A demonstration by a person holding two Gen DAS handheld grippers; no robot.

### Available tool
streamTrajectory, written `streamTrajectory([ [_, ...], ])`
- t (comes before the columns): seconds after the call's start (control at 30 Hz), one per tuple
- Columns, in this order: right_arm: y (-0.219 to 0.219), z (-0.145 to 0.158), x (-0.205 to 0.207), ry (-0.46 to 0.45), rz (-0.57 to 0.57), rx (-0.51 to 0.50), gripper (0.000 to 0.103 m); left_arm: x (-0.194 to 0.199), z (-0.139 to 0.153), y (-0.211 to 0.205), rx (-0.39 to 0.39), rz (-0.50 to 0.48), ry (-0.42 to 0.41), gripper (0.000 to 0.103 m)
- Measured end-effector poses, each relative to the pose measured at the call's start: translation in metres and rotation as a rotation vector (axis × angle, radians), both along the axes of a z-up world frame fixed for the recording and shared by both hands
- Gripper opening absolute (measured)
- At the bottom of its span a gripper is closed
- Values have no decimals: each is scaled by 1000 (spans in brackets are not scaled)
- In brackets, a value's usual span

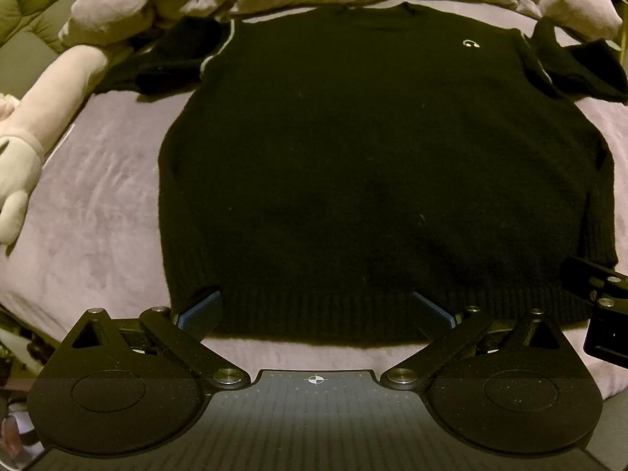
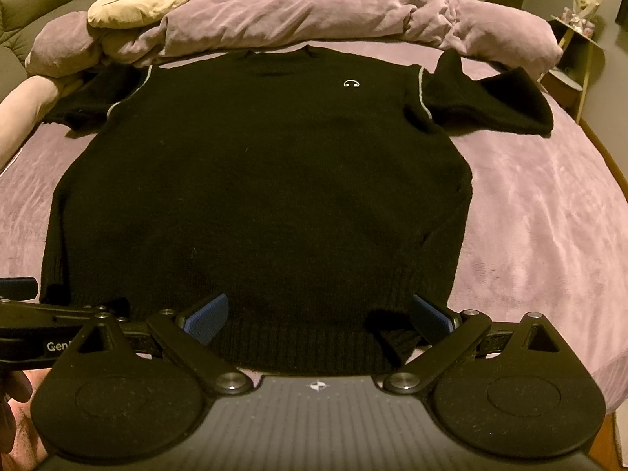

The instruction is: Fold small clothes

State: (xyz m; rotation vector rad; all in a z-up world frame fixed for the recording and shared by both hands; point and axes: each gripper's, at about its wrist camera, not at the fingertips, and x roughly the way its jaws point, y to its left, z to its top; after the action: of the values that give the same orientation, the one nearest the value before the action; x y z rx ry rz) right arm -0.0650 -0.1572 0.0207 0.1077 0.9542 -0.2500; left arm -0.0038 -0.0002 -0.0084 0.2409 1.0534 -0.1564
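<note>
On the purple bed (image 2: 530,235), a black sweater (image 2: 255,196) is lying flat with sleeves spread, and both the left hand-held gripper (image 1: 316,306) and right hand-held gripper (image 2: 318,312) are hovering wide open at its hem, seemingly readying a fold.

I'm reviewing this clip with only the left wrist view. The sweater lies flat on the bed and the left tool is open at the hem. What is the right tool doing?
Observer: The right tool is open too, straddling the hem of the sweater further right.
Operator: Is the hem flat there?
Observer: No. The hem corner, just inside the tool's right-hand side, is bunched up.
Operator: Anything else I'm missing?
Observer: The cream pillow at the head of the bed has a cartoon face.
</note>
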Motion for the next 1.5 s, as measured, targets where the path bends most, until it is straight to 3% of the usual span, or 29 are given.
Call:
streamTrajectory([
  [1.5, -1, -2, 5, 16, 6, 4, 99, 5, -2, -5, -7, 8, 36, 103],
])
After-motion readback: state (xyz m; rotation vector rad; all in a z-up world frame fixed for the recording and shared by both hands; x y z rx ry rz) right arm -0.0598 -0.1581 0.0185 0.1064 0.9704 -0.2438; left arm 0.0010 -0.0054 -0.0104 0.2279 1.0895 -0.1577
